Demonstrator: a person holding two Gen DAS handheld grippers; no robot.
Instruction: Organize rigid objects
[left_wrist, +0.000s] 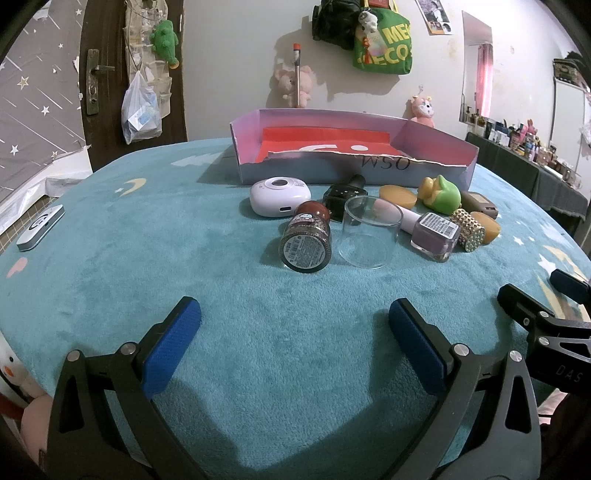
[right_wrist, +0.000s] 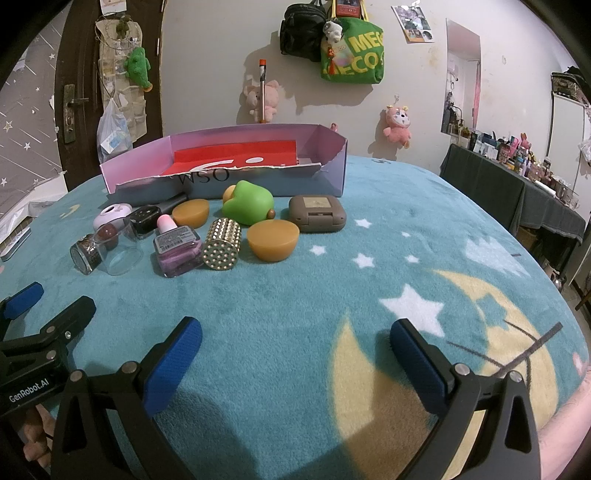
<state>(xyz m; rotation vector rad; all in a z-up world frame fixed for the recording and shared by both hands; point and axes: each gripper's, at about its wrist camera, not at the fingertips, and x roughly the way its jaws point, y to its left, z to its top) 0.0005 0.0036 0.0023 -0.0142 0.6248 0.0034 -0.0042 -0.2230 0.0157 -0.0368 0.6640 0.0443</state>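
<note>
Above the teal star-patterned blanket, the left hand-held gripper and right hand-held gripper hover spread and empty. Ahead, small bottles, cases and toys cluster before the torn lilac cardboard box. Nothing is boxed; picking the clear glass cup seems next.

A white wall stood behind, hung with a green tote bag, a black bag and pink plush toys. A dark wooden door was at left; a cluttered dark-draped side table stood at right, under dim indoor light
</note>
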